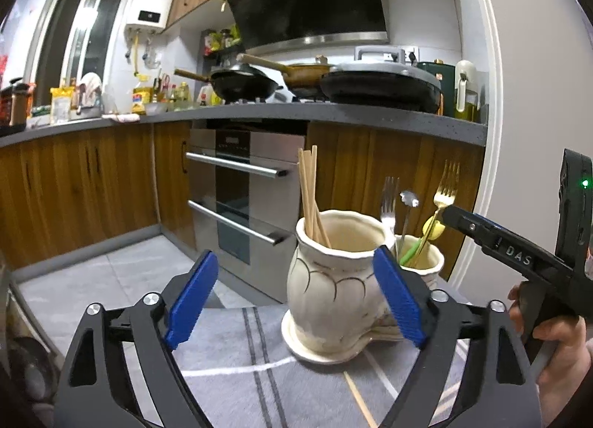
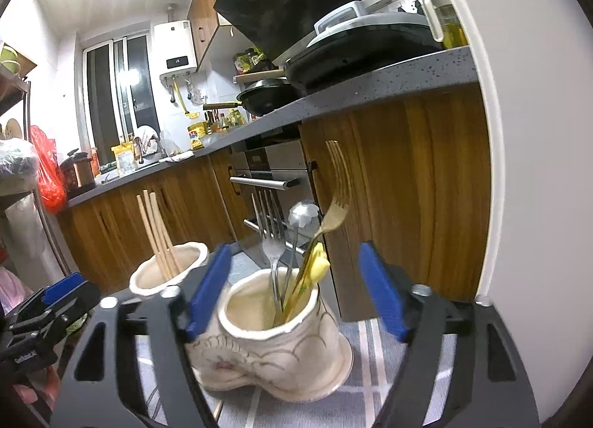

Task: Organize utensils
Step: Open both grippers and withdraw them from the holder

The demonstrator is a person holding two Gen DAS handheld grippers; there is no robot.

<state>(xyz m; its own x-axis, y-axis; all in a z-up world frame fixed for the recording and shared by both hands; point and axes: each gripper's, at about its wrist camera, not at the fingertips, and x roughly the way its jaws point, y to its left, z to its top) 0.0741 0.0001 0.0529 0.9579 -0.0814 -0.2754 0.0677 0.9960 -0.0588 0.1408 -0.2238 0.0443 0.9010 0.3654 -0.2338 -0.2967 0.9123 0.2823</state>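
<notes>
Both tongs, left (image 1: 294, 298) and right (image 2: 296, 292), released, wide around cream holder rims (image 1: 341, 239).

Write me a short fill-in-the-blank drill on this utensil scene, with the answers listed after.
1. The wooden chopsticks stand in the ____ of the two cream holders.
2. The gold fork stands with its prongs pointing ____.
3. One loose ____ lies on the grey cloth in front of the holders.
4. Both grippers' blue pads are ____ and hold nothing.

Answers: left; up; chopstick; open
</notes>
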